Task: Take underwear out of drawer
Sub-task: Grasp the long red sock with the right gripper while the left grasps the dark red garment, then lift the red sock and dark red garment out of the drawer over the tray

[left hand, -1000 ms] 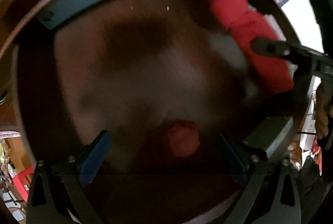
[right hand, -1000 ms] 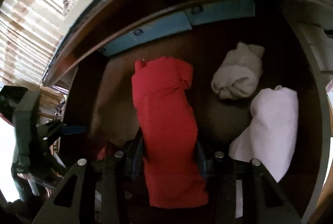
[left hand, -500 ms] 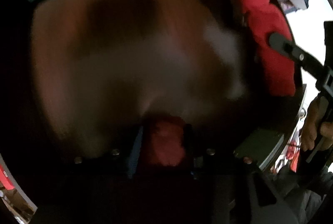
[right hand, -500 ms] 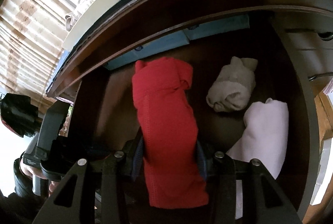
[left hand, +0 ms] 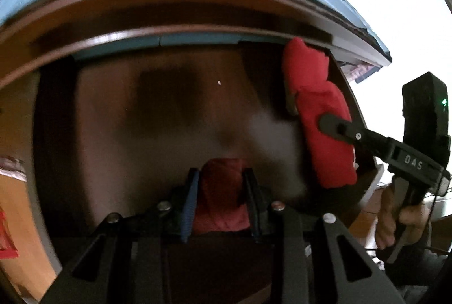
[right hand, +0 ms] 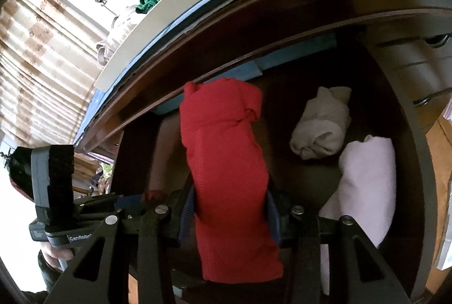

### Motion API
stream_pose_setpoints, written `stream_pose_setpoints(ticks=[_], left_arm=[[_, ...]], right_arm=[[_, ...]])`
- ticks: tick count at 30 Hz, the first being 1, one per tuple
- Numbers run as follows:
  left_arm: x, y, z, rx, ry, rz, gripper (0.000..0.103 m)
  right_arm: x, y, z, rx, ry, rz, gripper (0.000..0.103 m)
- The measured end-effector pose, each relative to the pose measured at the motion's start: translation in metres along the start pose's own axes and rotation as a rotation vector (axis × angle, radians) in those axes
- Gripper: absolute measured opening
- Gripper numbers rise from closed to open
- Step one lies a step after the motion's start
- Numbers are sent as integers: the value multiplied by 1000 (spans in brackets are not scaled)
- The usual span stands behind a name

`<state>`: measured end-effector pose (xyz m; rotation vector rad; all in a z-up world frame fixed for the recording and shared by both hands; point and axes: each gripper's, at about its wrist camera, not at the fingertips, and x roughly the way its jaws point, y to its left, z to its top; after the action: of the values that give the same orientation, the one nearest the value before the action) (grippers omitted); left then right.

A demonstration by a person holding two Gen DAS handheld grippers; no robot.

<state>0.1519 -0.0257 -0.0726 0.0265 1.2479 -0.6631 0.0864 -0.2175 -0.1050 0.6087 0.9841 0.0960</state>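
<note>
Left wrist view: my left gripper [left hand: 220, 191] is closing, its jaws narrow on a dark red rolled underwear [left hand: 221, 191] pinched between the blue-padded fingers [left hand: 188, 208], above the brown floor of the drawer [left hand: 113, 134]. Off to the right of my fingers, the right gripper [left hand: 333, 126] clamps a bright red underwear roll [left hand: 319, 106].

Right wrist view: my right gripper [right hand: 230, 210] holds the bright red roll [right hand: 226, 162] upright between its fingers, jaws part-way shut around it. Right of the fingers, in the drawer, a beige roll [right hand: 322, 123] touches a white roll [right hand: 367, 185]. The left gripper [right hand: 130, 202] sits at far left.
</note>
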Motion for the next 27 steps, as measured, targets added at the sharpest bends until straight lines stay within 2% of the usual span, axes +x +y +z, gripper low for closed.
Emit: stream_pose_setpoints(ticks=[5,8,20,27], left_arm=[[-26,-9,3,35,-64,3,30],[-25,-17,6,43,-100,18,30],[-79,-22,18,48,-251,0,30],[-111,-16,25,49,-343,27,30]], right_arm=[[-7,14,2,-8,-11,23,46],[-17,26,4,-22,-33,29,46],[-40,66,16,-60,-87,104,46],[-44,96,27,-92,-116,150,46]])
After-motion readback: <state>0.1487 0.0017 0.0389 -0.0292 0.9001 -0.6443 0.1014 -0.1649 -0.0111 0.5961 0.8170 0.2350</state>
